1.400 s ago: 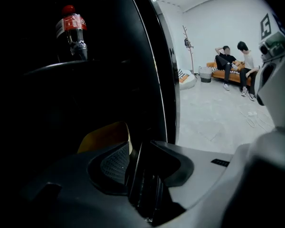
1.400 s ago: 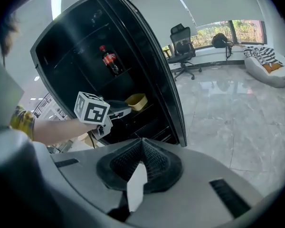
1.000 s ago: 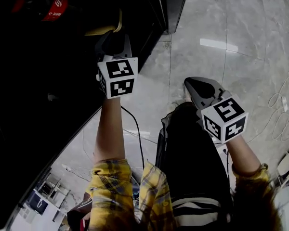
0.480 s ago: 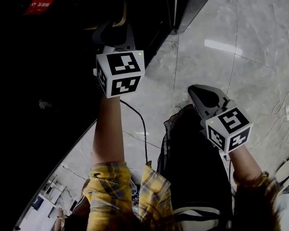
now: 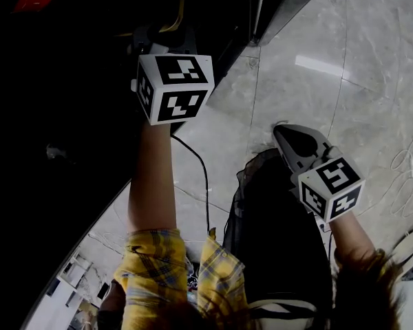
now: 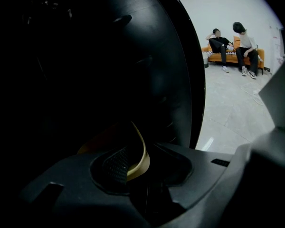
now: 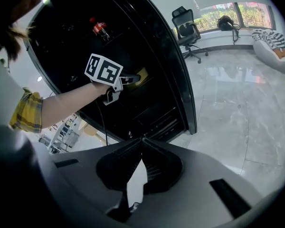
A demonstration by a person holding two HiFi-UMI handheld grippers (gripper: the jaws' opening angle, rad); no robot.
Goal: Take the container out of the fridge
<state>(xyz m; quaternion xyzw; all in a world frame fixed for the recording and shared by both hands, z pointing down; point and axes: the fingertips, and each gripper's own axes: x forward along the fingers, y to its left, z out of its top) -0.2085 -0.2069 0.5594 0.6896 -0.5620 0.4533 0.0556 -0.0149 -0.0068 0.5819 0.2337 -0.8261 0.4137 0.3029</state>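
Left gripper view has my left gripper [image 6: 133,161] low in the frame. Its jaws are pinched onto the thin, curling rim of a pale yellow soft-walled container [image 6: 141,152], which rises between the ribbed pads. Behind it is the dark inside of the tall black fridge [image 6: 85,56] (too dim there to tell what the container rests on). In the head view this gripper reaches into the fridge at the upper left, and the yellow rim shows just above its marker cube.

My right gripper [image 7: 142,141] sits at the bottom centre of its own view, its jaws closed tip to tip with nothing between them. In the head view it hangs at the lower right, well apart from the fridge, over the pale grey marbled tile floor [image 5: 316,67]. Its camera looks back at the container, left of centre, inside the fridge opening. A small red item [image 7: 99,27] stands on a higher shelf at the upper left, and a black office chair [image 7: 186,25] is at the upper right.
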